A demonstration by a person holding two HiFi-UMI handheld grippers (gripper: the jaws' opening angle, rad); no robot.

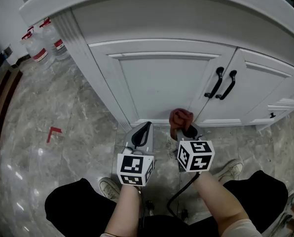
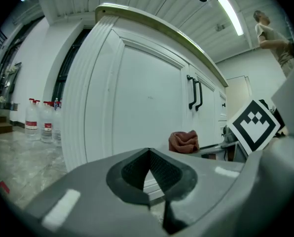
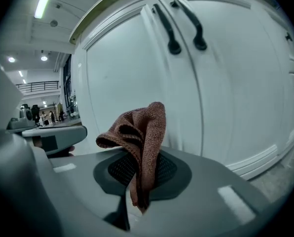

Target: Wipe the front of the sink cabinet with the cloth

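Right hand-held gripper (image 3: pixel 135 177) — clamping cloth (image 3: pixel 146 132), facing cabinet (image 3: pixel 120 73)

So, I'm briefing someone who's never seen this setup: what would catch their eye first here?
The reddish-brown cloth stands out most, pinched in the shut right gripper and held low before the white sink cabinet. Next come the two black handles where the cabinet doors meet, dark against the white. The left gripper sits beside the right one, shut and empty.
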